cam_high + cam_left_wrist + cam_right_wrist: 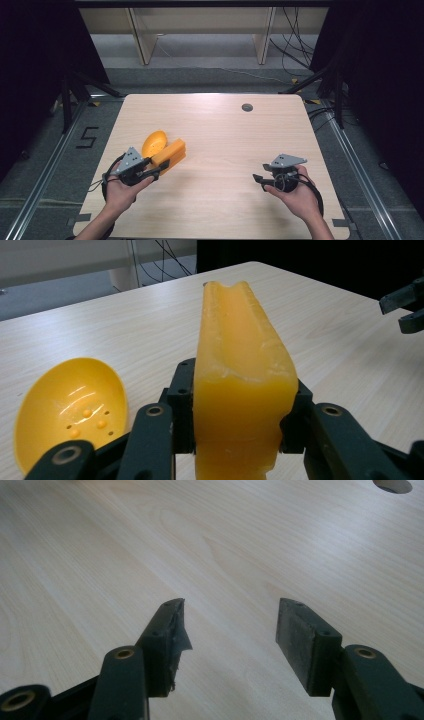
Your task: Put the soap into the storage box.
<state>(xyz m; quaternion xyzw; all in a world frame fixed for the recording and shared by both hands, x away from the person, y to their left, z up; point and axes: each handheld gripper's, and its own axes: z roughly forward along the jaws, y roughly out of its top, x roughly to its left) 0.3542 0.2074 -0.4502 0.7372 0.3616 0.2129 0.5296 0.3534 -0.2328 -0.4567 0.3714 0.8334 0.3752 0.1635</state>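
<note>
An orange-yellow sponge block (240, 385) stands between the jaws of my left gripper (235, 412), which is shut on it. In the high view the sponge (170, 154) sits at the table's left, with the left gripper (156, 170) gripping its near end. A yellow bowl-shaped shell (153, 142) with small bumps inside lies just behind it, tipped on its side (70, 412). My right gripper (258, 179) is at the table's right front, open, with bare wood between its fingers (227, 630). Its jaws point left toward the sponge.
The light wooden table (225, 135) has a round grey cable hole (247, 107) near its far edge. Cables and shelf legs stand on the floor beyond. Black curtains flank both sides. The right gripper's tips (407, 307) appear at the far right of the left gripper view.
</note>
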